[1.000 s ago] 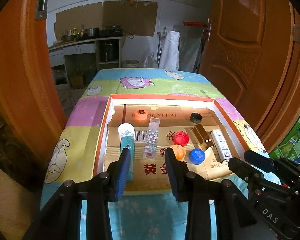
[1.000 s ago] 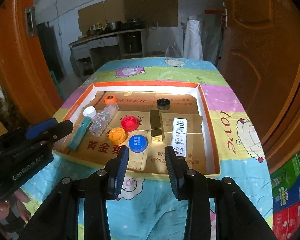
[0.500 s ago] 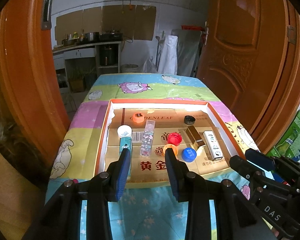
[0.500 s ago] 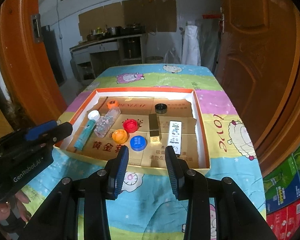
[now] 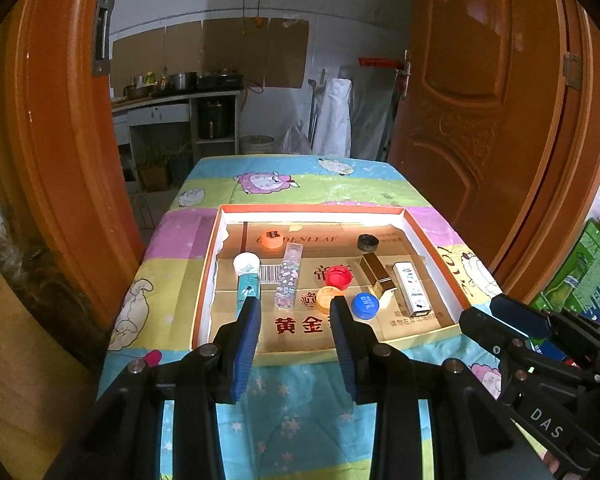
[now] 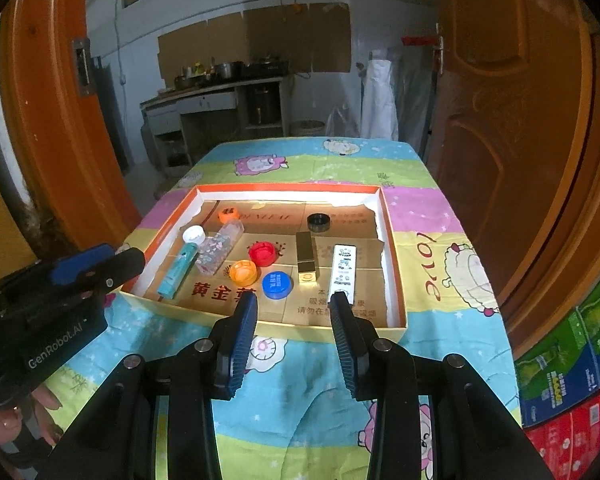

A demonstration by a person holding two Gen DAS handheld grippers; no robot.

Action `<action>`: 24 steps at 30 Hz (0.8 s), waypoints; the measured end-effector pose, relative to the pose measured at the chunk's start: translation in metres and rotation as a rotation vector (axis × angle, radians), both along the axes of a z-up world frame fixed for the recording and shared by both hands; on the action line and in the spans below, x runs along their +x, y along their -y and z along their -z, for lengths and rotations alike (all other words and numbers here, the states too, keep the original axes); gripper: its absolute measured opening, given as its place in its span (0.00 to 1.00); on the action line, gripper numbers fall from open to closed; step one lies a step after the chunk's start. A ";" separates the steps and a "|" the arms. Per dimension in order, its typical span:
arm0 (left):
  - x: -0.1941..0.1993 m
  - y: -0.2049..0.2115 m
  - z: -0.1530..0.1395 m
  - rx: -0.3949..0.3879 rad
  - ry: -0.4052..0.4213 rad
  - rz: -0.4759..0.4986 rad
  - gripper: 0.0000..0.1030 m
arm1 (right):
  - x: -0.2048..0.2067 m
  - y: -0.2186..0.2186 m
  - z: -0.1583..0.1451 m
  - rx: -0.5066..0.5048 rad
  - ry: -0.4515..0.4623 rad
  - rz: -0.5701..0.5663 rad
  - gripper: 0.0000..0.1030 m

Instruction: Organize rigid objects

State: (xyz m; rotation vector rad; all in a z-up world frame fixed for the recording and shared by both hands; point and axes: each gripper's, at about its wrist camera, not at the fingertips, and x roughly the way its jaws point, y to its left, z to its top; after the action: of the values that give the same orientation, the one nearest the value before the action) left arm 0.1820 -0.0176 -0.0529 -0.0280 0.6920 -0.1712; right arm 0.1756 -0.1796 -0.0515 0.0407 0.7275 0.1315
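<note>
Caps and tubes lie in the tray [image 6: 394,264], its label seemingly half-hidden; both grippers' jaws gape empty.

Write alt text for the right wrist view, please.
Open right gripper hovers empty before a shallow box on a cartoon tablecloth. Inside lie loose caps, a gold box, a white box and two tubes. The left gripper shows at left.
</note>
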 end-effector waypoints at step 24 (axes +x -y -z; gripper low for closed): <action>-0.027 -0.004 -0.015 -0.008 0.027 0.000 0.35 | -0.029 -0.005 -0.020 -0.011 0.039 0.000 0.38</action>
State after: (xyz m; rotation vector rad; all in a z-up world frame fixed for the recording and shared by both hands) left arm 0.1550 -0.0133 -0.0378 -0.0331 0.6640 -0.1744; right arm 0.1464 -0.1743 -0.0319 0.0278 0.6896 0.1285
